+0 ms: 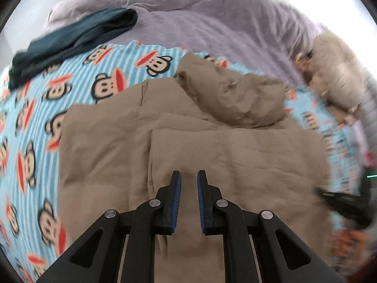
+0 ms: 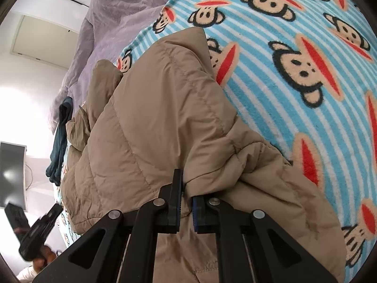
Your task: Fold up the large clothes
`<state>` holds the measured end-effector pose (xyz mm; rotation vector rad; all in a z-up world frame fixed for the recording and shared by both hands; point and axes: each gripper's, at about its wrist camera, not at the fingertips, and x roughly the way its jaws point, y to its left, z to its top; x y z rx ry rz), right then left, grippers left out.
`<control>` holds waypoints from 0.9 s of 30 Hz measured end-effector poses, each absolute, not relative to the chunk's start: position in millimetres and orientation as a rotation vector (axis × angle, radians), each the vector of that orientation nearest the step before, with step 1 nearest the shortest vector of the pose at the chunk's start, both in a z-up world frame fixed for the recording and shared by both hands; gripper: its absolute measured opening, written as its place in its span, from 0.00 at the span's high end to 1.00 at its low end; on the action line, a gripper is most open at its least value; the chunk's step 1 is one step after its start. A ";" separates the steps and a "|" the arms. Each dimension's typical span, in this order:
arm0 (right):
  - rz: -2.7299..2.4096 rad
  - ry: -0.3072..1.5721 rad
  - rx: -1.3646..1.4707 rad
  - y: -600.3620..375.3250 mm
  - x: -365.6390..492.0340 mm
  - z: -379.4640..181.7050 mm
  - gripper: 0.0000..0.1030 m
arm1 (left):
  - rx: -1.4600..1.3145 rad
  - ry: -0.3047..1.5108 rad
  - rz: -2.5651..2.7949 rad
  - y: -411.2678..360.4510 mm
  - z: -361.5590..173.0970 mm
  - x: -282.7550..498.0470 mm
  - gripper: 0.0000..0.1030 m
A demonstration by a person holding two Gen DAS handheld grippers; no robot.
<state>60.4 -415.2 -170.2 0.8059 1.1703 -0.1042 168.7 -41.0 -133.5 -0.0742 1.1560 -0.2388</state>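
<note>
A tan quilted jacket lies on the bed, partly folded, with its hood bunched at the far side. My left gripper hovers just over the jacket's near part, jaws a little apart with nothing between them. My right gripper is shut on a fold of the jacket at its edge, the fabric pinched between the pads. In the right wrist view the left gripper shows blurred at the lower left.
A blue striped monkey-print blanket covers the bed under the jacket. A lilac duvet lies beyond it. A dark teal garment lies at the far left. A beige pillow sits at the right.
</note>
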 end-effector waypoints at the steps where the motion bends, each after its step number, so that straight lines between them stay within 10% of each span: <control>1: -0.102 1.184 0.777 -414.8 60.0 -165.3 0.89 | -0.063 1.186 -0.218 -44.4 -150.8 176.9 0.86; 4: -0.047 1.176 0.639 -408.6 52.9 -132.3 0.87 | -0.106 1.204 -0.213 -47.3 -172.2 183.6 0.86; 8: -0.005 1.017 0.500 -420.8 42.7 -81.2 0.28 | -0.075 1.178 -0.220 -47.5 -173.2 178.0 0.86; 11: -0.056 0.998 0.604 -456.4 61.5 -87.1 0.28 | -0.074 1.187 -0.224 -47.5 -173.9 181.2 0.86; 16: -0.098 1.085 1.043 -506.6 109.2 -168.4 0.42 | -0.096 1.195 -0.221 -46.0 -169.8 180.4 0.86; 19: 0.005 1.068 1.146 -502.9 133.9 -181.0 0.84 | -0.094 1.205 -0.219 -45.8 -171.0 182.5 0.86; 27: -0.112 1.235 0.775 -487.7 165.5 -207.8 0.93 | 0.009 1.175 -0.259 -83.7 -184.2 188.2 0.86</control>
